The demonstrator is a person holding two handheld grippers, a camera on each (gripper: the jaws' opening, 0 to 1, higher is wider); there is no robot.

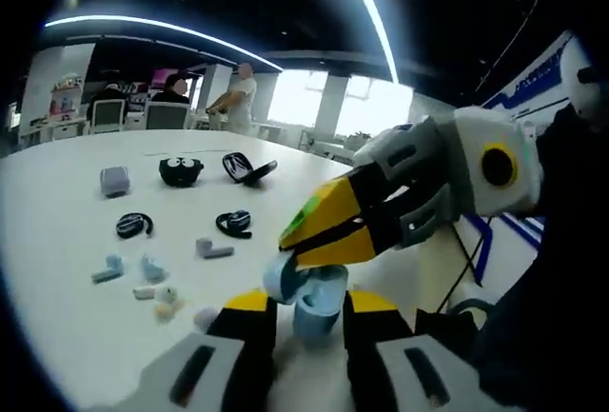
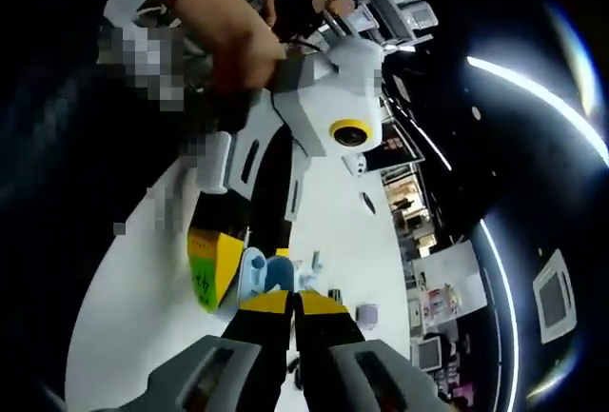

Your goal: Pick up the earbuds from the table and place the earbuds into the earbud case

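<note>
Blue case (image 1: 319, 303) clamped open in left tongs (image 1: 309, 322); right tongs (image 1: 319, 241) nearly shut, contents hidden: lower slowly, align before release.

earbud case (image 1: 319, 303) partly hidden between claws, small earbuds (image 1: 157, 290) on table blurred, distant people indistinct
</note>
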